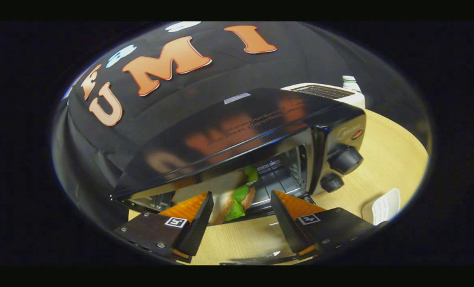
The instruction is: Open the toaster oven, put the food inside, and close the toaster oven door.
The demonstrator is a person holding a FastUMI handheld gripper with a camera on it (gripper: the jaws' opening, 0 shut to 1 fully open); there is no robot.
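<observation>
Hand-held gripper (241, 209) spread wide, empty, low centre. Sandwich (237, 195) just ahead between fingers, inside open toaster oven (237, 131) mid-frame, on wooden worktop (388, 159).

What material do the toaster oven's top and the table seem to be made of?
Toaster oven: probably painted or enamelled metal, glossy black, since its top mirrors the wall behind. Table: pale wood or wood-look laminate, matte, with faint grain. The tool is open, with the sandwich just ahead of it.

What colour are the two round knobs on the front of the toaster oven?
Both round control knobs are black, like the glossy black toaster oven; the gripper view shows them best.
</observation>
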